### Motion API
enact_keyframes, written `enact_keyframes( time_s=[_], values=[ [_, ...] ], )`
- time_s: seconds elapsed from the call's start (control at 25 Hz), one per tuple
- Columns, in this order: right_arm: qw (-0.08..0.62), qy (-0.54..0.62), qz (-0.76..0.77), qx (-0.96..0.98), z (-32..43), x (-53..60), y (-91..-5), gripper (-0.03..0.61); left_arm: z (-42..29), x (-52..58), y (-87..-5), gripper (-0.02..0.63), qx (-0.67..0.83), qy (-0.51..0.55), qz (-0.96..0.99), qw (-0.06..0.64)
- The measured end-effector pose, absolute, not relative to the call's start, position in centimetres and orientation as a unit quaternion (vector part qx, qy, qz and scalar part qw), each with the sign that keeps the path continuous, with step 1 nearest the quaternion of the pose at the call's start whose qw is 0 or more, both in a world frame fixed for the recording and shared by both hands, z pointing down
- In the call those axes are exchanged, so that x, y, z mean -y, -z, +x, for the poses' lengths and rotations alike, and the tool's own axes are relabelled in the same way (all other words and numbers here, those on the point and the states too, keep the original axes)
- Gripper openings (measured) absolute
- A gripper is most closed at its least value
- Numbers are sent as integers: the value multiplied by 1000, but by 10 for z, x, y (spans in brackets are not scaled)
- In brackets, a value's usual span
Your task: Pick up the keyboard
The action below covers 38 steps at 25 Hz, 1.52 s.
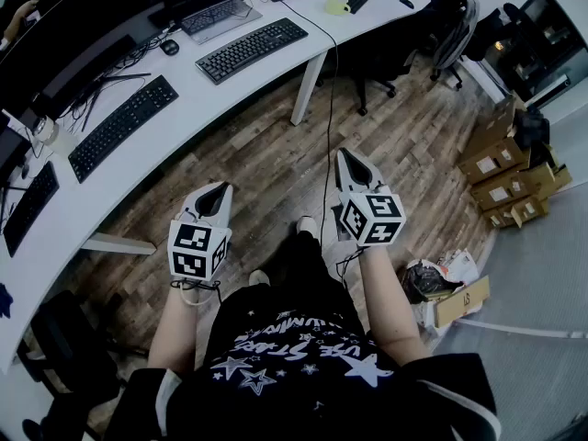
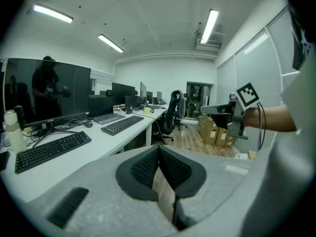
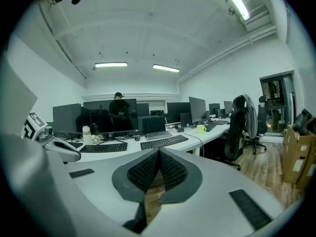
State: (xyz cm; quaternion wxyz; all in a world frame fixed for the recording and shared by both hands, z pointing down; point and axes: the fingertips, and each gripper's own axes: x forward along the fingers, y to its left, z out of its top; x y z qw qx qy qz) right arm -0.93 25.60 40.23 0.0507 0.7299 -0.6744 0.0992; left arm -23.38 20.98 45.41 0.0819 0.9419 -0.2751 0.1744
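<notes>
Several black keyboards lie on the long white desk [image 1: 184, 108]. The nearest keyboard [image 1: 122, 125] [image 2: 52, 150] [image 3: 103, 147] sits up and left of my hands, and a second keyboard [image 1: 251, 49] [image 2: 122, 124] [image 3: 164, 141] lies farther along. My left gripper [image 1: 221, 189] [image 2: 159, 148] hangs over the wooden floor, short of the desk edge, shut and empty. My right gripper [image 1: 346, 156] [image 3: 159, 152] is beside it, farther from the desk, also shut with nothing held. Each gripper shows in the other's view, the right gripper [image 2: 232, 113] and the left gripper [image 3: 54, 144].
Dark monitors [image 2: 47, 93] line the back of the desk. A yellow-green mug [image 1: 337, 5] stands at the far end, and a cable [image 1: 329, 108] hangs from the desk to the floor. A black office chair [image 1: 450, 26], cardboard boxes [image 1: 501, 168] and a bag [image 1: 432, 278] stand at the right.
</notes>
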Motion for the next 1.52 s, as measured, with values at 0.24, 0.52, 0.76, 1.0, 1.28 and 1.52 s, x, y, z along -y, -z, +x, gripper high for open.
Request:
enact_keyframes(
  time_s=[0.24, 0.52, 0.76, 1.0, 1.28, 1.52],
  values=[
    [59, -98, 725, 679, -9, -252, -405, 3, -233, -205, -456, 21, 277, -171, 941, 93],
    [57, -96, 719, 686, -3, -243, -403, 4, -231, -196, -457, 21, 279, -157, 941, 109],
    [23, -95, 717, 690, 12, -226, -395, 5, -222, -175, -439, 25, 297, -132, 941, 90],
    [28, -96, 695, 712, 27, -189, -394, 157, -202, -148, -436, 269, 309, -132, 938, 81],
    [31, -129, 658, 741, 64, -122, -407, 388, -162, -112, -437, 402, 320, -123, 935, 94],
    [31, -142, 628, 765, 111, -69, -408, 414, -117, -74, -439, 425, 353, -141, 920, 99]
  ],
)
